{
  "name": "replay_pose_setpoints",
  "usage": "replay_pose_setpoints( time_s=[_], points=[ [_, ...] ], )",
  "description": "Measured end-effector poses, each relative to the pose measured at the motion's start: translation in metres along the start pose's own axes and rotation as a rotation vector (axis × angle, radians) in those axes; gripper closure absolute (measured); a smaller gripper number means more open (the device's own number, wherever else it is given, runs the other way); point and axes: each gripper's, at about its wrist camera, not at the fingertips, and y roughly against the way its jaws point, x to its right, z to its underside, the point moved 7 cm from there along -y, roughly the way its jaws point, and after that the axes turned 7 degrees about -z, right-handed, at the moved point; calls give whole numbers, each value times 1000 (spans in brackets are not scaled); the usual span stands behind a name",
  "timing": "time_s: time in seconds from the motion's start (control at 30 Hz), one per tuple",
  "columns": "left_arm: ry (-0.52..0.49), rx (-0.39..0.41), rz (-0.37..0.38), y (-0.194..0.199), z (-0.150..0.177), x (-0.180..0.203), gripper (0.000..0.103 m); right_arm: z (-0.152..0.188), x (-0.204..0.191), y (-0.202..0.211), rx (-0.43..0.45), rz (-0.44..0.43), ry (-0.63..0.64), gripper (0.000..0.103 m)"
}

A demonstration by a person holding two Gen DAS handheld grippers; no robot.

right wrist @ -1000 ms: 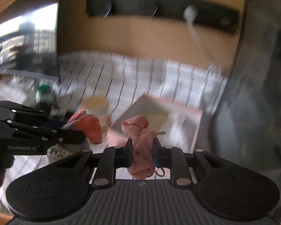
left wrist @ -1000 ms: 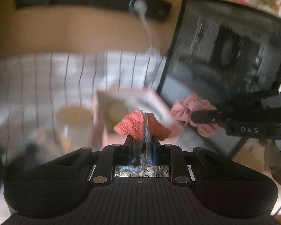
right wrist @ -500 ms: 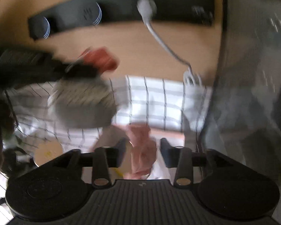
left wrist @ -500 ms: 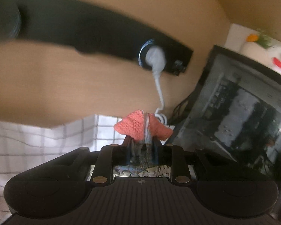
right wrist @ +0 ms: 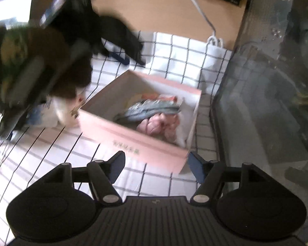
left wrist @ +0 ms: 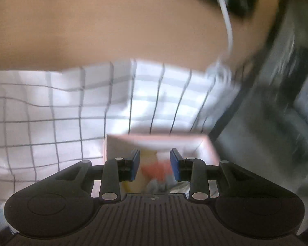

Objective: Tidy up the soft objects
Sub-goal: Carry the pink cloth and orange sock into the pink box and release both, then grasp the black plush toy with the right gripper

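Observation:
A pink box stands on the checked cloth. In it lie a pink crumpled cloth and a grey-blue and orange knit piece. My right gripper is open and empty, just in front of the box's near corner. My left gripper is open and empty above the box; the orange and grey knit piece shows blurred below, between its fingers. In the right wrist view the left gripper reaches in from the upper left, over the far side of the box.
A white cloth with dark checks covers the table. A dark glass-fronted appliance stands at the right of the box. A white cable hangs from a black strip on the wall. A white item lies left of the box.
Both grippers opened. The pink cloth and the orange-grey knit piece left the fingers and now lie in the pink box. The right gripper drew back from the box.

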Motion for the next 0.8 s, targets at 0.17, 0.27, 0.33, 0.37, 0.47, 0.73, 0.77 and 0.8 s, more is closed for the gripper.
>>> replay_pose_setpoints(
  time_s=[0.17, 0.27, 0.33, 0.37, 0.47, 0.73, 0.77, 0.8],
  points=[
    [24, 116, 70, 62, 1, -18, 67, 0, -25, -5, -20, -36, 24, 33],
    [50, 159, 9, 101, 15, -53, 67, -2, -45, -7, -12, -76, 54, 28],
    [85, 175, -61, 127, 32, -89, 67, -5, -59, -10, -14, -100, 75, 26],
    [113, 191, -105, 142, 41, -112, 67, -5, -68, -13, -17, -116, 88, 25],
    [240, 229, -226, 181, 69, -179, 67, -5, -92, -21, -37, -162, 115, 25],
    [422, 50, -312, 187, 145, -244, 67, -13, -167, -32, -55, -267, 259, 25],
    [426, 27, -297, 181, 152, -241, 67, -13, -173, -32, -57, -275, 276, 25],
    [430, 13, -283, 174, 158, -237, 67, -12, -178, -32, -60, -280, 286, 25]
  ],
)
